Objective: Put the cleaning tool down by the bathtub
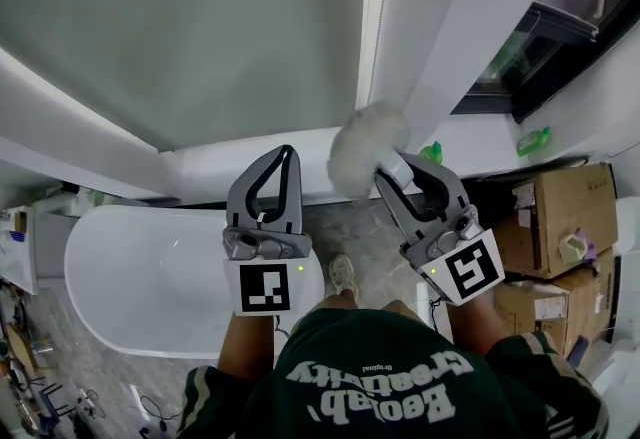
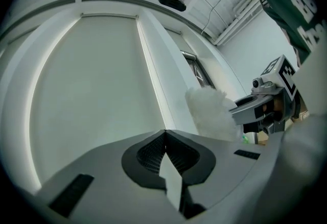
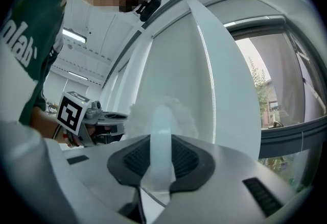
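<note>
Only the head view shows the bathtub (image 1: 130, 277); my right hand-held gripper (image 3: 161, 139) grasps the cleaning tool (image 3: 162, 116), my left hand-held gripper (image 2: 165, 133) clenched empty.

2 grippers side by side, both pointing forward, 1 per hand. Left gripper (image 1: 287, 153): jaws pressed together, tips touching, nothing between them. Right gripper (image 1: 405, 170): jaws clamped on the white duster handle (image 3: 159, 139). Forearms bare.
</note>
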The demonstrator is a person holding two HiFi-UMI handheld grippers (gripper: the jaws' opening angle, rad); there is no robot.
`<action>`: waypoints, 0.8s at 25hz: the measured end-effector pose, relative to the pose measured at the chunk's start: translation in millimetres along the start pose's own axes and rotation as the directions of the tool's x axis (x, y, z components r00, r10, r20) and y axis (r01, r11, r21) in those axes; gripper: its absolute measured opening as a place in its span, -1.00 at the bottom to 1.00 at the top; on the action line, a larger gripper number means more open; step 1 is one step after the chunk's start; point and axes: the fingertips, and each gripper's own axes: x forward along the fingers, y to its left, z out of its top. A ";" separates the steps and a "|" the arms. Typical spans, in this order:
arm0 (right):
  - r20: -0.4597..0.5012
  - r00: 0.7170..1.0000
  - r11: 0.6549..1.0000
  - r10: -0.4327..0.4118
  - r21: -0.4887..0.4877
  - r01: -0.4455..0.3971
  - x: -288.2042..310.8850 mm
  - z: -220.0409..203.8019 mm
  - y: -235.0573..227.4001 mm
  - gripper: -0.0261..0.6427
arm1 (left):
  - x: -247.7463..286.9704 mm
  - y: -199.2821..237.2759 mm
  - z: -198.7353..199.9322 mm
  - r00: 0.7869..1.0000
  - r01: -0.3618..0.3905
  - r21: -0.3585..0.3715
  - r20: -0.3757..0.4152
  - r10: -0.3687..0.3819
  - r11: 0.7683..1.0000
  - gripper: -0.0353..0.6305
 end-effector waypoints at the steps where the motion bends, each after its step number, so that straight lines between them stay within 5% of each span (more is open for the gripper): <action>1: -0.001 1.000 1.000 0.003 -0.007 -0.003 3.9 1.6 0.4 -0.63 | 0.6 2.7 -3.8 1.000 0.003 -0.001 -0.009 -0.003 1.000 -0.87; 14: -0.033 0.999 1.000 -0.001 -0.028 0.000 9.0 -4.2 0.6 -0.63 | 0.5 12.1 -28.3 0.998 -0.031 -0.047 -0.048 0.029 0.998 -0.87; 20: -0.068 0.998 0.998 -0.015 -0.058 0.011 11.3 -8.2 1.4 -0.63 | -2.1 20.5 -40.1 0.998 -0.049 -0.003 -0.044 0.049 0.999 -0.87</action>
